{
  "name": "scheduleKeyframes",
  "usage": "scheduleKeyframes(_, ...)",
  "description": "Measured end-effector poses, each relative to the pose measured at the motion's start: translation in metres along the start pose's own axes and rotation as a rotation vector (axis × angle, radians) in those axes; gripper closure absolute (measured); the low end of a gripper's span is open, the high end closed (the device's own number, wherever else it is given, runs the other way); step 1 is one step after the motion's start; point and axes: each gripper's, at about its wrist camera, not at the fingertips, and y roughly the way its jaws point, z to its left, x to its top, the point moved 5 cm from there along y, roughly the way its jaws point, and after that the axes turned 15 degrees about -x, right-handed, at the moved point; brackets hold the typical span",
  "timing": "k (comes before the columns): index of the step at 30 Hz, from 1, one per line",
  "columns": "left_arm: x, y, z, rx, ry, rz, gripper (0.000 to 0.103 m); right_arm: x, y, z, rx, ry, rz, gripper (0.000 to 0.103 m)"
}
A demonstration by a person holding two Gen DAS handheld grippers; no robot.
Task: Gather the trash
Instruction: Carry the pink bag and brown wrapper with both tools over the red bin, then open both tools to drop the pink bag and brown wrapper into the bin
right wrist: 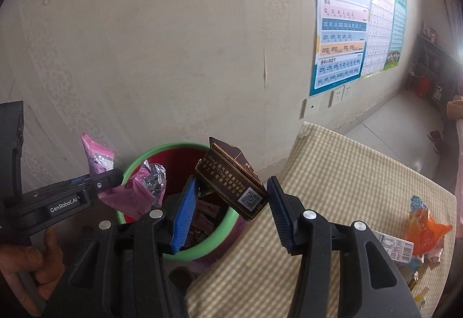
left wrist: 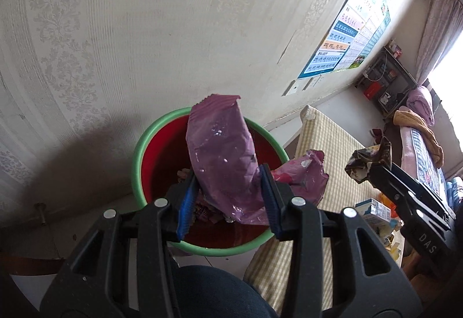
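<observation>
A purple plastic snack bag (left wrist: 222, 150) stands upright between the blue pads of my left gripper (left wrist: 228, 173), which is shut on it above a red bin with a green rim (left wrist: 138, 162). A torn pink wrapper end (left wrist: 306, 176) sticks out to the right of the fingers. My right gripper (right wrist: 231, 182) is shut on a brown cigarette box (right wrist: 228, 176), tilted over the near edge of the bin (right wrist: 162, 148). Each gripper shows in the other view: the right gripper (left wrist: 373, 170) with the crumpled box, the left gripper (right wrist: 115, 176) with the pink bag (right wrist: 136, 193). Several wrappers lie in the bin.
The bin stands on the floor against a patterned wall, beside a low table with a yellow checked cloth (right wrist: 347, 173). An orange wrapper (right wrist: 425, 228) and a small carton (left wrist: 373, 209) lie on the table's right side. A hand (right wrist: 34, 268) grips the left tool. A knee (left wrist: 214, 289) is below.
</observation>
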Motion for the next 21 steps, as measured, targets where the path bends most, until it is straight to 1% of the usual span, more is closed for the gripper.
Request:
scheduleKeyframes(9,0.009,0.0,0.028,0.028,-0.034,-0.009,0.063,0.004,0.028,0.037,0.043,-0.036,0.034,0.055)
scheduleKeyframes(17,0.011,0.008,0.04,0.041,-0.056,-0.003,0.062,-0.001,0.046,0.052,0.057,-0.06,0.069,0.054)
scheduleKeyframes(18,0.011,0.008,0.042,0.043,-0.059,-0.001,0.062,-0.001,0.049,0.054,0.06,-0.064,0.076,0.053)
scheduleKeyframes(20,0.012,0.01,0.044,0.046,-0.066,0.002,0.055,-0.002,0.053,0.057,0.064,-0.072,0.091,0.053)
scheduleKeyframes(21,0.012,0.011,0.045,0.048,-0.069,0.002,0.05,-0.003,0.054,0.058,0.062,-0.074,0.093,0.05)
